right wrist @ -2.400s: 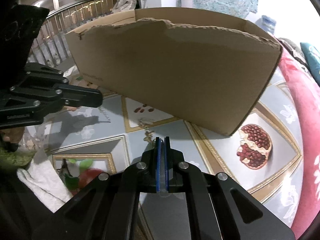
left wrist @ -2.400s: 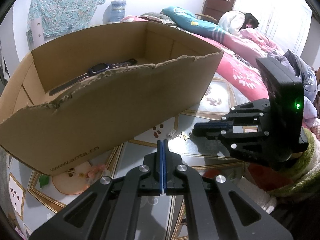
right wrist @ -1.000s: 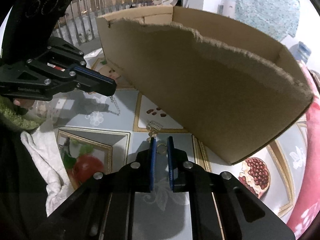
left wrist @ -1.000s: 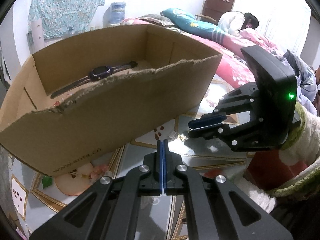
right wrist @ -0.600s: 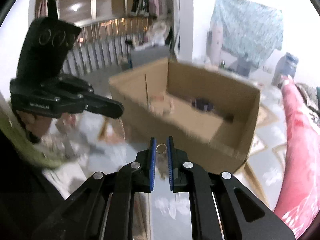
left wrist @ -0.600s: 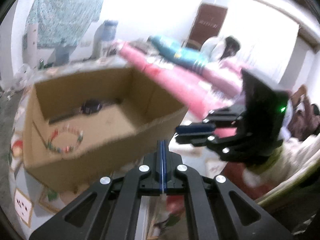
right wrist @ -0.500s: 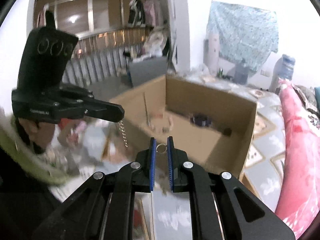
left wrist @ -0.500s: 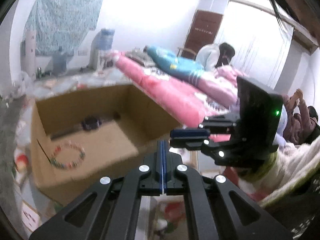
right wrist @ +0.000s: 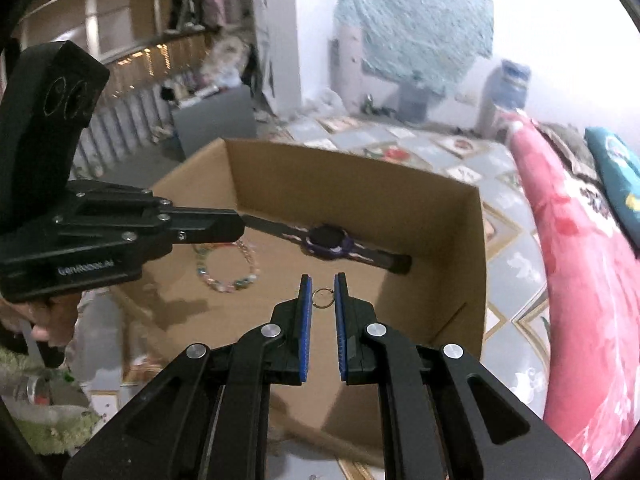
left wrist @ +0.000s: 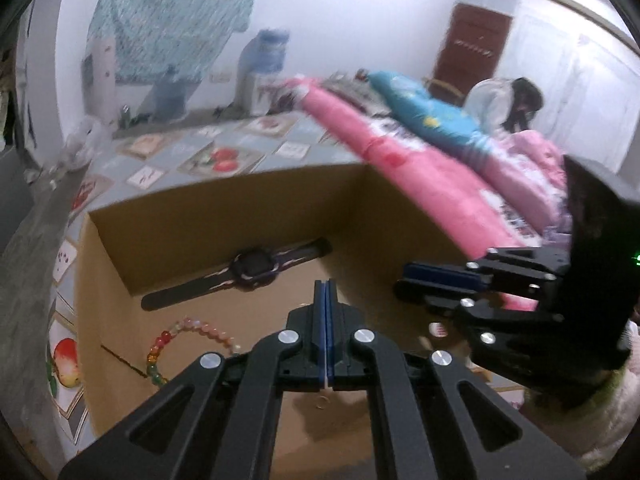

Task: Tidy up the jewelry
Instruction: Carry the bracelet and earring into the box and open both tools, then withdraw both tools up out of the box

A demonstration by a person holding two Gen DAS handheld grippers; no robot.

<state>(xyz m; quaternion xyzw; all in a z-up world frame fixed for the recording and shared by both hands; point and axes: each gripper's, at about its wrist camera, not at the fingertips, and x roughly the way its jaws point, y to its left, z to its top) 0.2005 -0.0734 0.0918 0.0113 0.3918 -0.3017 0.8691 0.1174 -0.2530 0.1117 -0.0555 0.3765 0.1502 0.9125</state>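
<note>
Directly ahead of the right gripper, a small metal ring sits between the 2 blue pads, which stand spread with a gap on either side of it; whether the ring touches a pad or lies loose below cannot be told. Beneath and beyond these fingers is the open cardboard box. On its floor, just past the ring, lies a dark wristwatch, and to the left of that a beaded bracelet. The left gripper has its blue pads pressed together with nothing visible between them; it also points into the box, with the watch ahead of its tips and the bracelet down to its left. A pink quilt lies to the right of the box.
</note>
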